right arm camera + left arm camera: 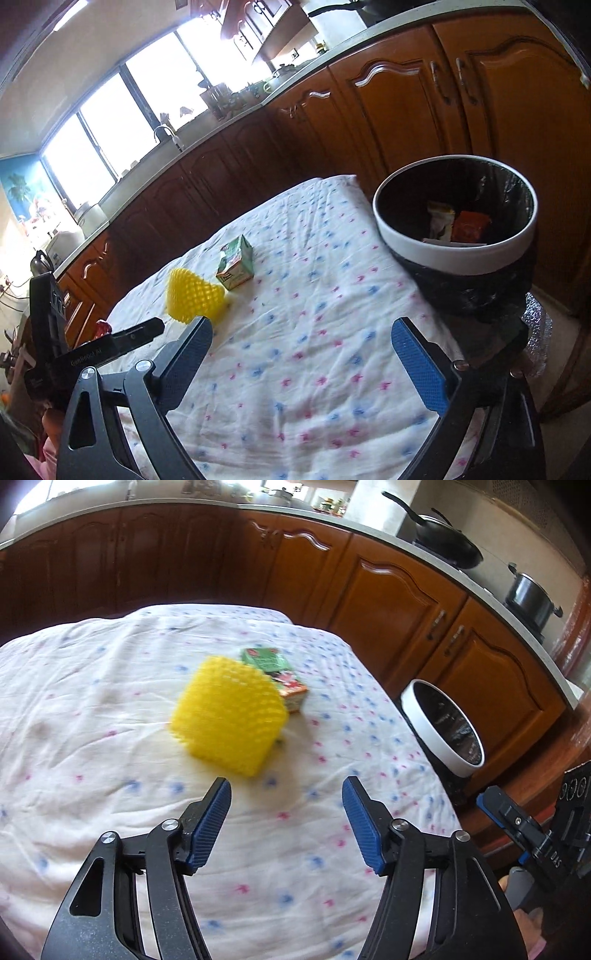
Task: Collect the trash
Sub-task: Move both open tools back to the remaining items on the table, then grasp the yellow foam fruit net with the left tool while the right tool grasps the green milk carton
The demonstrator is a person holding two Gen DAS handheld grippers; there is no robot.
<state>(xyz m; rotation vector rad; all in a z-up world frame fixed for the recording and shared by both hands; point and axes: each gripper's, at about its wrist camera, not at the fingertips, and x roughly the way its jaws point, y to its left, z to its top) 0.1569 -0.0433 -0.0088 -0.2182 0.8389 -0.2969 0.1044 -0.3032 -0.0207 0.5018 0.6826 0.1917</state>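
Left gripper (286, 788) held apart, empty, aimed at yellow foam net (229, 716) mid-frame, likely next pickup. Right gripper (301, 332) spread wide, empty. Bin (458, 254) upper right, trash inside.

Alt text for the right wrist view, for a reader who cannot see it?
Open right gripper, nothing between its fingers, over a white floral tablecloth holding a yellow foam mesh sleeve and small green carton; a white-rimmed black-lined bin holds wrappers.
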